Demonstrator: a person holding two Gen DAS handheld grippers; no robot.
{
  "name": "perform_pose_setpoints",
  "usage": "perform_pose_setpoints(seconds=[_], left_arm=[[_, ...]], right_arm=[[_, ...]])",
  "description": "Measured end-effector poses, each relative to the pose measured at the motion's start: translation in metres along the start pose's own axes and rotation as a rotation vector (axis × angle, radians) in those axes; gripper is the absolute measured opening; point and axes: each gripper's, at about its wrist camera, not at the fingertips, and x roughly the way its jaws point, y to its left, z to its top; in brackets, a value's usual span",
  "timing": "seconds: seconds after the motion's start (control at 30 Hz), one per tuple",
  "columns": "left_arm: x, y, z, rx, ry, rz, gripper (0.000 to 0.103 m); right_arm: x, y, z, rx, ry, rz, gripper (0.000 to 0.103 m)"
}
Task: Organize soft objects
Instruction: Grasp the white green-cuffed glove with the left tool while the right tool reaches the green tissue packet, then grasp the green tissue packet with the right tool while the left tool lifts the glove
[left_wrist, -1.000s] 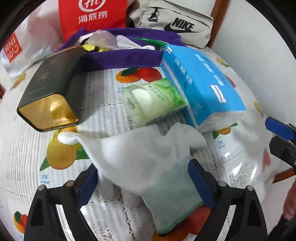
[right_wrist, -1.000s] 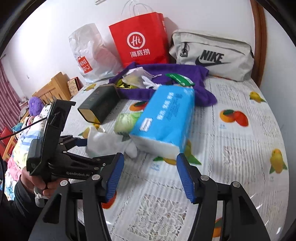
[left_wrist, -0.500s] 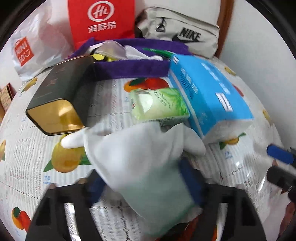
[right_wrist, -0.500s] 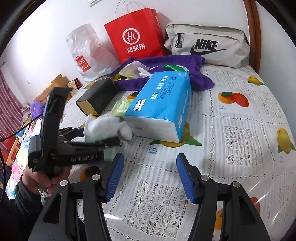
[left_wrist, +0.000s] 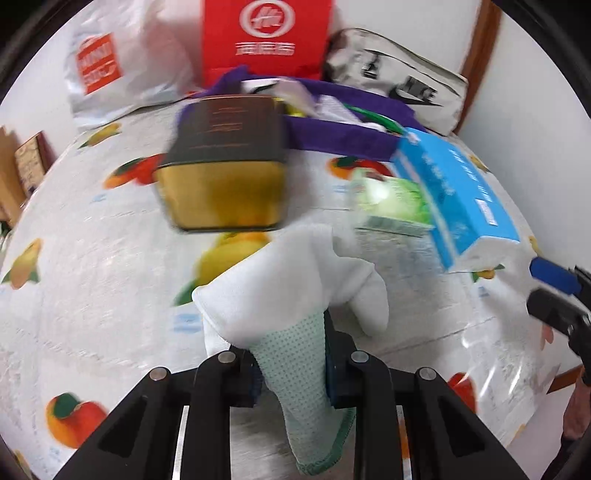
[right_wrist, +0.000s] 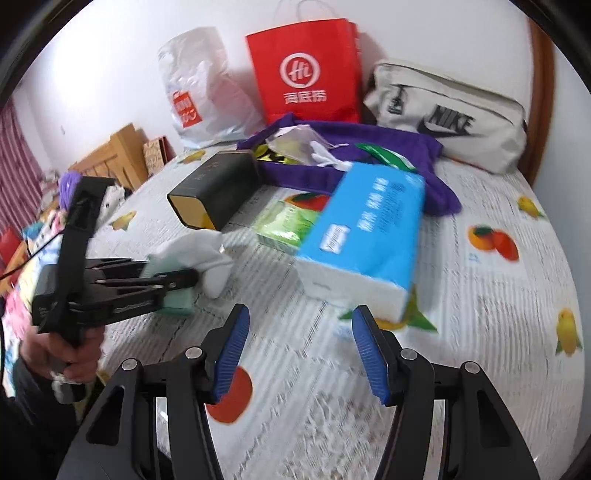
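So the desk (right_wrist: 480, 314) is pretty crowded: blue tissue pack (right_wrist: 369, 236) lying across the middle, dark box with the gold end (left_wrist: 221, 177) beside it, little green tissue packet (right_wrist: 284, 221) wedged between them. The white glove (left_wrist: 295, 280) is up off the surface, pinched by its green cuff in the left gripper (left_wrist: 291, 365), jaws closed on it. The right gripper (right_wrist: 299, 350) hovers nearby with jaws wide apart, holding nothing.

Biggest worry, I'd guess: the limp fingers dangle low and could drag the green packet along. Also only the cuff is pinched, so a quick swing might let it slip out.
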Motion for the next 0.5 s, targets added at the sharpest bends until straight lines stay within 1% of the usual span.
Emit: perform_pose_setpoints(seconds=[0.13,0.27,0.43,0.5], left_arm=[[-0.004,0.03,0.001,-0.061,-0.008,0.023,0.024],[-0.006,0.054,0.004,-0.114,-0.013,0.022,0.024],[-0.002,0.073,0.009,-0.149,-0.01,-0.037,0.024],[-0.001,0.079,0.012,-0.163,-0.01,-0.049,0.024]], right_arm=[[0.02,0.022,0.022,-0.093,0.004,-0.051,0.058],[0.042,0.04,0.045,-0.184,0.011,-0.08,0.058],[0.076,0.058,0.067,-0.333,0.089,-0.126,0.058],[0.088,0.062,0.073,-0.386,0.12,-0.144,0.058]])
